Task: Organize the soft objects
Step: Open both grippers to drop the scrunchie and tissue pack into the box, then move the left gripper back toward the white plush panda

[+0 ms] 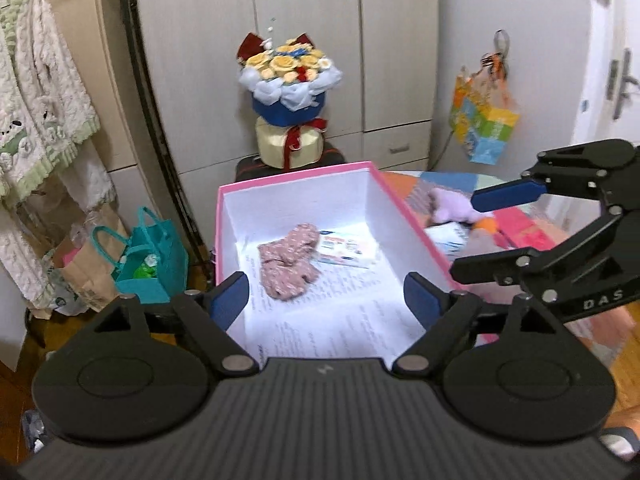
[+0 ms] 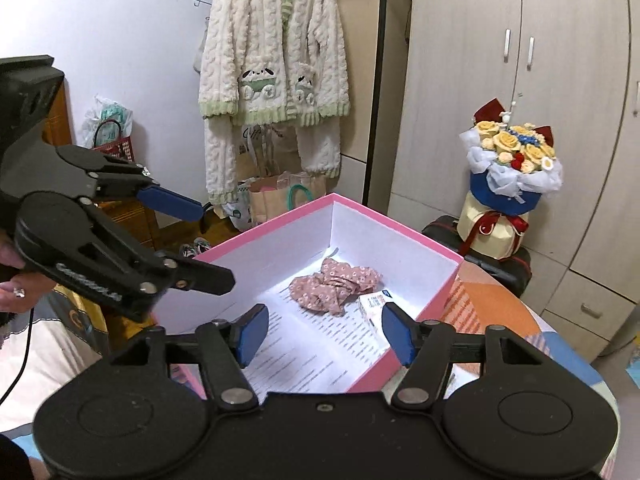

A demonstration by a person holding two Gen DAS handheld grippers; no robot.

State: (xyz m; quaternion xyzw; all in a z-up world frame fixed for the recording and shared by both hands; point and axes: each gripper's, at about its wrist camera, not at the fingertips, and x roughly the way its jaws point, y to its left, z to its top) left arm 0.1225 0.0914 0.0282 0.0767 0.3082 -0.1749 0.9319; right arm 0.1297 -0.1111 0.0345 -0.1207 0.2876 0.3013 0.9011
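Note:
A pink box point(image 1: 296, 178) point(image 2: 396, 224) with a white inside stands on a colourful table point(image 1: 440, 180). A crumpled pink floral cloth point(image 1: 286, 266) point(image 2: 334, 286) lies on the printed paper at the bottom of the box, beside a small printed packet point(image 1: 346, 248) point(image 2: 374, 304). My left gripper point(image 1: 326, 296) point(image 2: 216, 244) hangs open over the box's near end, empty. My right gripper point(image 2: 325, 332) point(image 1: 468, 236) is open too, above the box's other side, holding nothing. Right of the box a purple soft toy point(image 1: 452, 206) lies among other items.
A flower bouquet point(image 1: 288, 80) point(image 2: 512, 160) stands on a dark suitcase point(image 2: 516, 268) behind the box, before wardrobe doors. Teal and brown bags point(image 1: 152, 256) sit on the floor left. A fluffy white robe point(image 2: 272, 60) hangs on a rack. A colourful gift bag point(image 1: 484, 120) hangs right.

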